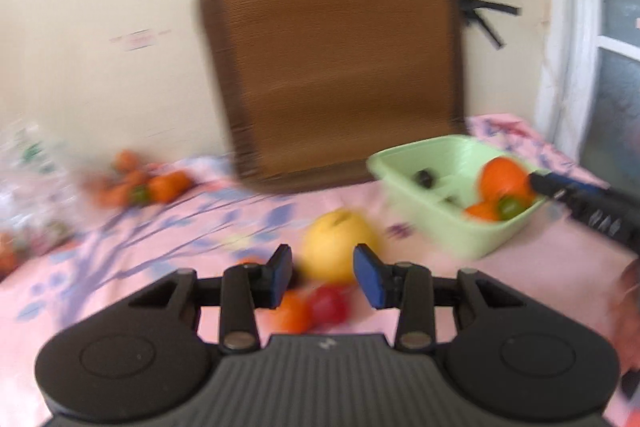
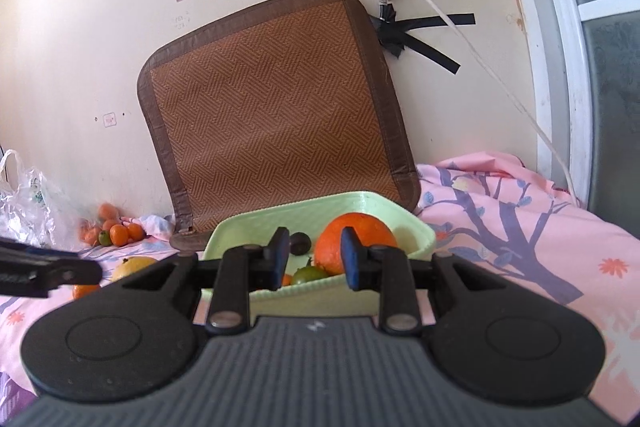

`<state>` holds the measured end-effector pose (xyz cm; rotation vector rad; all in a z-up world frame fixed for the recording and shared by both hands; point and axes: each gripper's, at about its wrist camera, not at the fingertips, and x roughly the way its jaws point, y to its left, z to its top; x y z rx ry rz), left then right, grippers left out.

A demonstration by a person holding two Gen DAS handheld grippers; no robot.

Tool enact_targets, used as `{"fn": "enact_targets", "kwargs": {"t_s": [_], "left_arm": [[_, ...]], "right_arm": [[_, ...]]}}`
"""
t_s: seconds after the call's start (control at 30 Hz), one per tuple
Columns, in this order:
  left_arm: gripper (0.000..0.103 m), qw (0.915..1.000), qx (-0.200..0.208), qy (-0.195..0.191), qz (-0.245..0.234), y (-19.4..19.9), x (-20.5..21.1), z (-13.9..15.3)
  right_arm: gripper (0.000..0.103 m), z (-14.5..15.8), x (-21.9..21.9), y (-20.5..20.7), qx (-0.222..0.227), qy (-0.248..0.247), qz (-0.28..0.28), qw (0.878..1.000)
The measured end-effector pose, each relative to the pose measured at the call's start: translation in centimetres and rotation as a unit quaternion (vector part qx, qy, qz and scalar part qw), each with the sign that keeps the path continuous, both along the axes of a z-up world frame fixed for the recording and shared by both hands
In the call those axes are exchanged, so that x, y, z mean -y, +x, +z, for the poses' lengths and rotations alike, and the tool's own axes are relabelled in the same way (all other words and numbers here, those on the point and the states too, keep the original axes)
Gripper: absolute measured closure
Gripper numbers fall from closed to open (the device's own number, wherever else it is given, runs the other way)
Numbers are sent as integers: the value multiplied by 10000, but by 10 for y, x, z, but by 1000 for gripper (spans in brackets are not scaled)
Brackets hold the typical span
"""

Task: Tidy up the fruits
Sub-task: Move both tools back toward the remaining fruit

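Your left gripper (image 1: 322, 273) has its jaws a little apart with nothing between the pads; the view from it is smeared. Just beyond its fingertips a yellow fruit (image 1: 340, 247) lies on the pink sheet (image 1: 160, 227), and nearer, below the pads, a small orange (image 1: 294, 313) and a red fruit (image 1: 329, 303) sit side by side, touching or nearly so.

Your right gripper (image 2: 314, 259) also shows a narrow gap, empty. It hangs at the near rim of the green tub (image 2: 360, 201), which lies to the right on the sheet. Inside the tub are a big orange (image 2: 356, 241), a dark fruit (image 2: 300, 242), a green one (image 2: 309, 275) and a sliver of another orange at the near wall. From the left camera the right gripper's tip sits at the tub's right rim, beside the big orange.

Far left, by the wall, a heap of small oranges (image 2: 116, 231) lies next to a clear plastic bag (image 2: 24, 203). A brown woven mat (image 2: 276, 115) leans on the wall right behind the tub, its lower edge close against the far rim. A white cable (image 2: 516, 99) drops down the wall to the right of it.
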<state>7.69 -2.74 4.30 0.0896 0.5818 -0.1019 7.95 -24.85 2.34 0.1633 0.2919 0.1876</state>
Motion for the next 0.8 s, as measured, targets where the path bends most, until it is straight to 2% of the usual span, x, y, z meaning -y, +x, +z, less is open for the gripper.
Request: {"fn": "enact_targets", "kwargs": {"t_s": [0.27, 0.43, 0.53, 0.6, 0.8], "left_arm": [[68, 9979, -166, -12, 619, -19, -54, -21], [68, 9972, -181, -99, 715, -21, -70, -33], [68, 9965, -217, -150, 789, -22, -78, -39], [68, 9958, -260, -354, 805, -23, -85, -41], [68, 9957, -173, -521, 752, -24, -88, -41]], "right_arm": [[72, 10, -29, -26, -208, 260, 424, 9985], [72, 7, -58, -39, -543, 459, 855, 9938], [72, 2, -74, -43, -666, 342, 994, 9922], [72, -1, -82, -43, -752, 290, 1054, 9912], [72, -7, -87, -44, -794, 155, 1058, 9911]]}}
